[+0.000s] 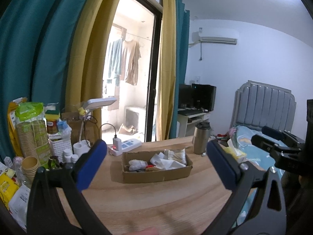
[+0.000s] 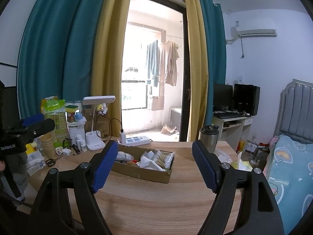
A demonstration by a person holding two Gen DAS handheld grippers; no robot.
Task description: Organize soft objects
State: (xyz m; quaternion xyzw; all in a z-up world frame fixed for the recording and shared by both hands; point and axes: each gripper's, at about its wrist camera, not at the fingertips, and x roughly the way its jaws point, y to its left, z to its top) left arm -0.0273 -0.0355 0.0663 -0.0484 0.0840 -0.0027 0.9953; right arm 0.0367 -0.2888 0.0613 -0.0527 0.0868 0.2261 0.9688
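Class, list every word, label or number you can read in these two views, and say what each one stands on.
"GenRobot.AI": white letters on the black body of the left gripper, seen at the left edge of the right wrist view.
Print on the green cup sleeve, the yellow packets, the jar label and the air conditioner sticker: too small or blurred to read.

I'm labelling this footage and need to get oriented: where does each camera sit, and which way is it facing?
Left wrist: sits on the left gripper, facing across the wooden table to the shallow brown cardboard box; open blue-padded jaws show, right gripper alongside.
Right wrist: sits on the right gripper, facing likewise; open jaws show, left gripper at the edge.
Shared: box, steel tumbler, white desk lamp, balcony doorway.
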